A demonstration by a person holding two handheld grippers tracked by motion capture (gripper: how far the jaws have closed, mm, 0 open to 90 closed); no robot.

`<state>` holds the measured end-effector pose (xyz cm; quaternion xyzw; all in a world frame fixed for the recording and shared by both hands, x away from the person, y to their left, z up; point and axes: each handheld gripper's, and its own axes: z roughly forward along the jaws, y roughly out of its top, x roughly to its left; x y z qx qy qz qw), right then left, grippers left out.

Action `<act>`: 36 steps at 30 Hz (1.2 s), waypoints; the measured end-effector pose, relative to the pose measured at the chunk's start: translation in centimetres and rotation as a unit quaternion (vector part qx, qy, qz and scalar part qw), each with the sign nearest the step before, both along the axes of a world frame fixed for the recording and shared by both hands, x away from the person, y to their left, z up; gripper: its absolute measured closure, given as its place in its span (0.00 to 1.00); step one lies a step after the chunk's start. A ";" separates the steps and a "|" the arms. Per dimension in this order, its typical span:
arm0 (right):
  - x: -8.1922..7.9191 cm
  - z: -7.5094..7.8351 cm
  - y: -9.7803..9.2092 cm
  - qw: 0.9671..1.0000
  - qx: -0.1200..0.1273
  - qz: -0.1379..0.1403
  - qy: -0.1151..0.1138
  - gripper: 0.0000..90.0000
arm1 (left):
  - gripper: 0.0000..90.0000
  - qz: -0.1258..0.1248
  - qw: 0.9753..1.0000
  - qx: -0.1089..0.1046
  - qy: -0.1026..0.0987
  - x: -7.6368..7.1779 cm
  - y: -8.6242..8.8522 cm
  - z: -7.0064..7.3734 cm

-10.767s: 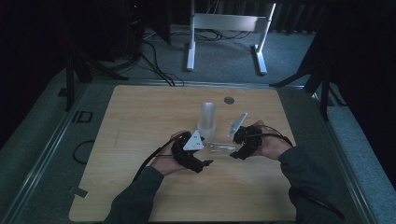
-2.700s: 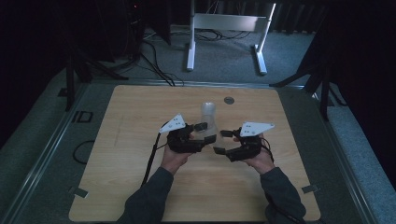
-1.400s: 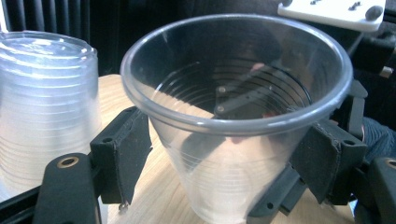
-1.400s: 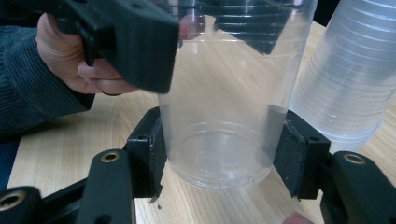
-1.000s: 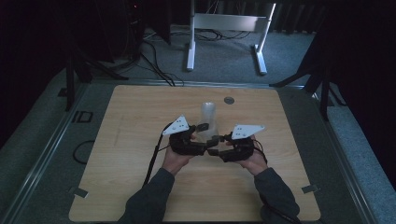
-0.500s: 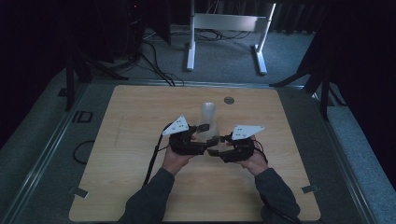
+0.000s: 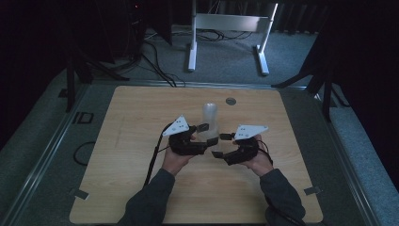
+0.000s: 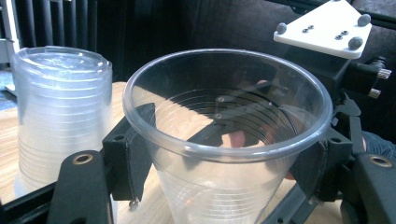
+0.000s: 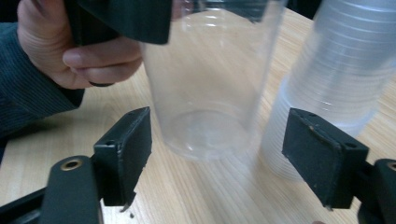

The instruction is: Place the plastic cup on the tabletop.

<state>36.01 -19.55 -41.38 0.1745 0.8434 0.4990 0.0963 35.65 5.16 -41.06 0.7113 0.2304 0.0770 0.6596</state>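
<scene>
one clear cup (image 8: 227, 140) stands upright just off the worktop (image 7: 141, 188) beside the stack (image 8: 60, 116), clamped near its rim by the left gripper (image 7: 200, 141), while the right gripper (image 9: 224, 158), jaws wide and empty, faces its base dead ahead.

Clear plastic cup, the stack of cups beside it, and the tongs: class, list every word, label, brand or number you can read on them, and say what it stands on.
None: no readable text on the clear plastic cup, the stack of cups, the left tongs or the right tongs.
</scene>
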 end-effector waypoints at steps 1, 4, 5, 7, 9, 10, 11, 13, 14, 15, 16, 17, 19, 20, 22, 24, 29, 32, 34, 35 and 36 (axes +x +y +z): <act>0.0 0.1 -0.1 1.000 -0.003 -0.003 0.000 0.25 | 0.34 0.000 1.000 0.000 0.000 0.0 0.0 0.0; 0.0 0.2 -0.5 1.000 -0.004 -0.011 -0.001 0.24 | 0.34 0.006 1.000 0.003 -0.003 0.0 0.0 0.0; 0.0 0.2 -0.5 1.000 -0.004 -0.011 -0.001 0.24 | 0.34 0.006 1.000 0.003 -0.003 0.0 0.0 0.0; 0.0 0.3 -0.8 1.000 -0.008 -0.013 -0.002 0.24 | 0.34 0.010 1.000 0.007 -0.006 -0.1 -0.1 0.0; 0.0 0.3 -0.9 1.000 -0.011 -0.015 -0.003 0.24 | 0.34 0.012 1.000 0.009 -0.007 -0.1 0.0 0.0; 0.0 0.4 -1.0 1.000 -0.010 -0.016 -0.003 0.24 | 0.34 0.016 1.000 0.010 -0.008 -0.1 -0.1 0.0; 0.0 0.4 -1.2 1.000 -0.010 -0.020 -0.003 0.24 | 0.34 0.018 1.000 0.011 -0.009 -0.1 -0.1 0.0; 0.0 0.4 -1.4 1.000 -0.014 -0.025 -0.006 0.24 | 0.34 0.023 1.000 0.013 -0.010 -0.1 0.0 -0.1; 0.0 0.4 -1.5 1.000 -0.013 -0.027 -0.005 0.24 | 0.34 0.025 1.000 0.013 -0.011 -0.2 0.0 -0.1; 0.0 0.4 -1.5 1.000 -0.013 -0.027 -0.005 0.24 | 0.34 0.025 1.000 0.013 -0.011 -0.2 0.0 -0.1; 0.0 0.4 -1.6 0.999 -0.013 -0.030 -0.006 0.24 | 0.34 0.032 0.999 0.013 -0.013 -0.2 0.0 -0.1; 0.1 0.5 -1.9 0.999 -0.016 -0.039 -0.006 0.25 | 0.34 0.034 0.999 0.014 -0.013 -0.2 0.0 -0.1; 0.1 0.5 -2.1 0.999 -0.014 -0.044 -0.007 0.26 | 0.34 0.038 0.999 0.017 -0.015 -0.2 0.1 -0.1; 0.1 0.6 -2.2 0.999 -0.015 -0.046 -0.008 0.26 | 0.34 0.039 0.999 0.018 -0.015 -0.2 0.1 -0.1; 0.1 0.6 -2.2 0.999 -0.015 -0.049 -0.009 0.27 | 0.34 0.041 0.999 0.019 -0.016 -0.2 0.1 -0.2; 0.2 0.7 -2.3 0.998 -0.015 -0.052 -0.009 0.28 | 0.34 0.043 0.999 0.019 -0.016 -0.2 0.1 -0.2; 0.2 0.7 -2.3 0.998 -0.017 -0.058 -0.012 0.29 | 0.34 0.048 0.999 0.020 -0.016 -0.3 0.1 -0.3; 0.2 0.8 -2.4 0.998 -0.013 -0.064 -0.013 0.29 | 0.34 0.050 0.998 0.024 -0.019 -0.4 0.0 -0.4; 0.3 0.8 -2.4 0.997 -0.013 -0.068 -0.015 0.29 | 0.34 0.053 0.998 0.029 -0.022 -0.4 -0.1 -0.4; 0.3 0.9 -2.5 0.997 -0.013 -0.069 -0.016 0.29 | 0.34 0.055 0.998 0.030 -0.023 -0.4 -0.1 -0.5; 0.3 0.9 -2.5 0.997 -0.013 -0.070 -0.016 0.29 | 0.34 0.057 0.998 0.032 -0.025 -0.4 -0.1 -0.5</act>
